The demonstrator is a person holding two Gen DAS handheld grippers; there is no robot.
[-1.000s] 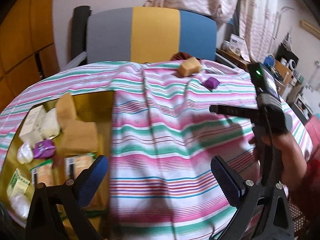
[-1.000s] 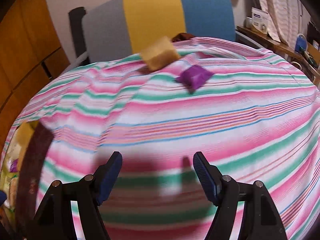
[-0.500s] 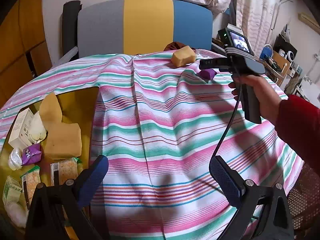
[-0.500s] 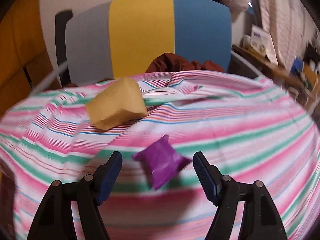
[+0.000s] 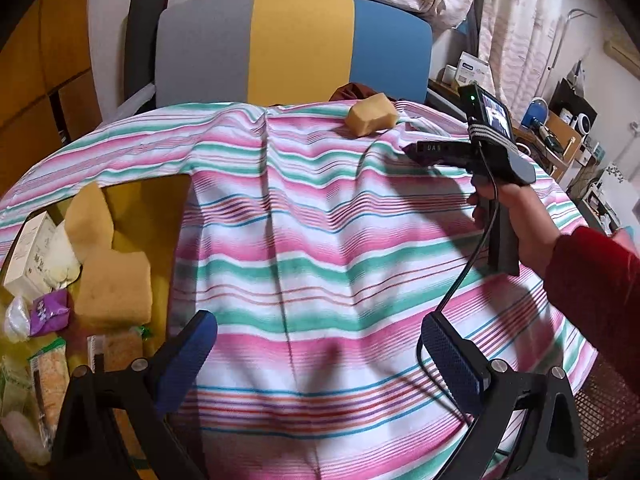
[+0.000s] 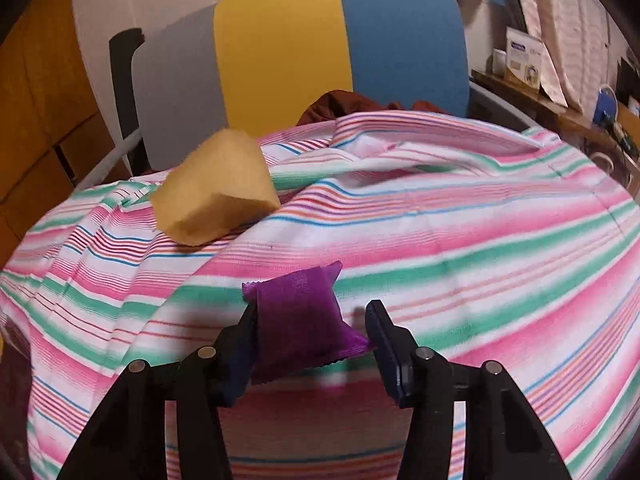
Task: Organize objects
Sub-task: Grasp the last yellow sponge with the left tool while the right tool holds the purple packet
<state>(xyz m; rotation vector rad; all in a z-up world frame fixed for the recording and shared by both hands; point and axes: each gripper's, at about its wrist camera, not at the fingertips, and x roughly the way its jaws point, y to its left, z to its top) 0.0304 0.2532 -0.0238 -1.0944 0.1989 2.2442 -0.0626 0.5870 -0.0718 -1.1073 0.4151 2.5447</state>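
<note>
A purple packet [image 6: 302, 318] lies on the striped cloth [image 6: 460, 248] between the jaws of my right gripper [image 6: 312, 330]. The jaws have narrowed around it: the left pad touches its edge, the right pad stands just off it. A yellow sponge [image 6: 214, 194] sits behind it on the left, and shows in the left wrist view [image 5: 372, 119] near the far edge. My left gripper [image 5: 316, 348] is open and empty over the cloth. The right gripper body [image 5: 476, 152] hides the packet there.
A yellow tray [image 5: 140, 204] at the left holds sponges [image 5: 114, 284], a purple packet [image 5: 50, 312], a white box [image 5: 28, 256] and wrapped snacks. A grey, yellow and blue chair back [image 5: 292, 40] stands behind the table. Shelves with clutter [image 5: 560, 128] are at the right.
My right gripper moved forward to the far side of the table, came around the purple packet and narrowed its jaws on it. My left gripper stayed open and drew back slightly.
</note>
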